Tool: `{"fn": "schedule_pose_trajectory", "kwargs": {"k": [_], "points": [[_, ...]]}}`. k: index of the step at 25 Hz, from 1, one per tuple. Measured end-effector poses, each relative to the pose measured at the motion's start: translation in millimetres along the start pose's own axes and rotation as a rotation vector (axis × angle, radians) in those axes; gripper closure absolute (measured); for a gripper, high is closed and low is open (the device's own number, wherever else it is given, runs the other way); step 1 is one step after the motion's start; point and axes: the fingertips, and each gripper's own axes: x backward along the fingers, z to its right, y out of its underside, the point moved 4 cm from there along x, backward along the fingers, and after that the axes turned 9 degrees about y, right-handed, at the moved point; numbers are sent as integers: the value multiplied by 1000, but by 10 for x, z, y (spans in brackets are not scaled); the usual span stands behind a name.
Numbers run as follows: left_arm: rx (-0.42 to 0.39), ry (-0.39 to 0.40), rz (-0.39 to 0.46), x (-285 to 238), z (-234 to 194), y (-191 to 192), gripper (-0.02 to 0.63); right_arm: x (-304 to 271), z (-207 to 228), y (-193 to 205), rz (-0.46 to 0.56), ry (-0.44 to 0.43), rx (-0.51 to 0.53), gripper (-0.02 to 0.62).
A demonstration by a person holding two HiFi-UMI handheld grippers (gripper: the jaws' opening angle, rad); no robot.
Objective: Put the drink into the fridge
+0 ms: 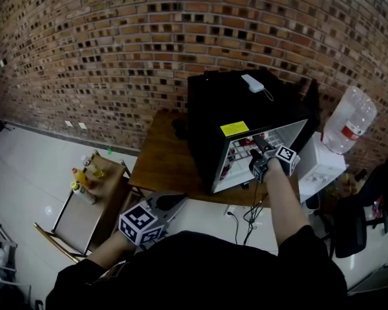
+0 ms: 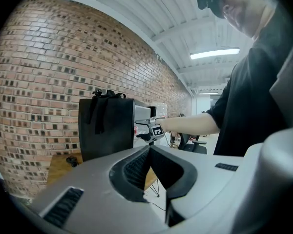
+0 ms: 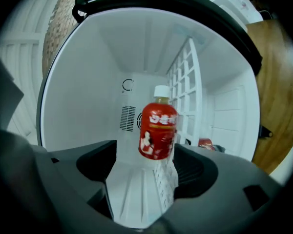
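Right hand-held gripper [image 3: 145, 155] jaws apart; red-label drink [image 3: 157, 130] in fridge [image 3: 83, 96].

Head view steeply down, all sharing fridge [image 1: 213, 115]

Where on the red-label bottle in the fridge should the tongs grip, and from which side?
I'd grip the bottle round its red-labelled middle, coming straight in through the open front of the fridge, as the open right tongs face it now. The body is round and widest there; the cap is narrow.
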Motion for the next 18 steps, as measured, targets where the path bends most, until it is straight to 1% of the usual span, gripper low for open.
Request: {"fn": "schedule_pose_trajectory", "kwargs": {"k": [3,9,11,12,13,14,16,18], "points": [[1,0,3,19,19,-2,604,-10,-59,-10,16,-22,23,225],[2,2,12,62,28,19,604,78,37,33,14,-35,36,227],[0,6,15,66,39,17,604,160,30,56,12,-55,62,227],[1,9,19,71,43,16,604,211,16,83,4,-73,95,227],[3,12,23,78,44,19,604,271,-4,127,-10,-94,150,227],[8,16,27,87,42,30,604,346,-31,195,-30,-118,232,229],[17,23,34,101,31,60,604,532,-119,390,-71,-177,429,239],[16,27,40,103,16,69,604,707,-237,580,-88,-247,585,242]]}}
